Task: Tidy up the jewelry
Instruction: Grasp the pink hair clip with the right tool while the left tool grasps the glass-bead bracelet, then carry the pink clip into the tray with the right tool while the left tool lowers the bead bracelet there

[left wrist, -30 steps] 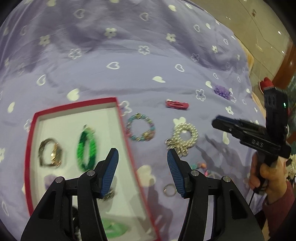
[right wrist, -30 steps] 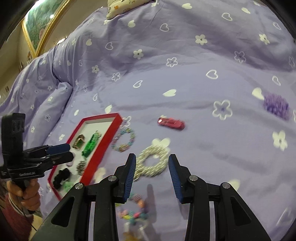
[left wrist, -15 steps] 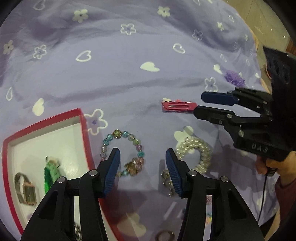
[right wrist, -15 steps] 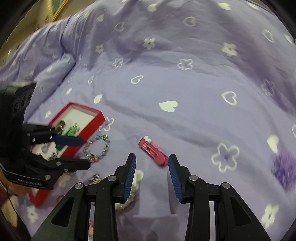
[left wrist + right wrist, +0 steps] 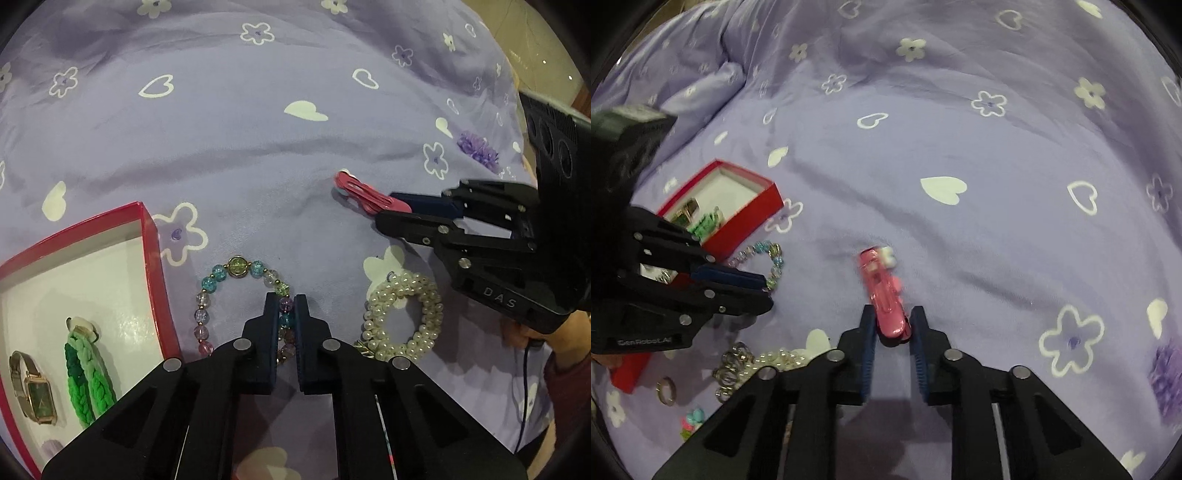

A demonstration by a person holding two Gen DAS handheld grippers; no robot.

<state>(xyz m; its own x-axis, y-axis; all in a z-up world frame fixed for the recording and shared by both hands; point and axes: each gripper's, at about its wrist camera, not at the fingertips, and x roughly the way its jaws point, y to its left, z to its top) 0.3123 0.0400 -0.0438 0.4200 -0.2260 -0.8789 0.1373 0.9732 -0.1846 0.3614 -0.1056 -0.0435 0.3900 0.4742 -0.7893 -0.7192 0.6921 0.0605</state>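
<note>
Two claws at work on jewelry scattered over a purple bedspread (image 5: 229, 155).

Beside the red box (image 5: 151, 254), which holds a gold watch (image 5: 35, 391) and a green braided band (image 5: 86, 376), the left claw (image 5: 285, 306) is pressed together on the pastel bead bracelet (image 5: 236, 266), pinching its right-hand side. A pearl bracelet (image 5: 404, 321) lies just right of it, under the other tool, marked "DAS". The right claw (image 5: 892, 321) is closing around the near end of the pink hair clip (image 5: 882, 291), which lies between its pads. A purple flower piece (image 5: 1167, 380) lies well apart, a ring (image 5: 666, 391) near the box corner. The left tool reads "GenRobot.AI".
</note>
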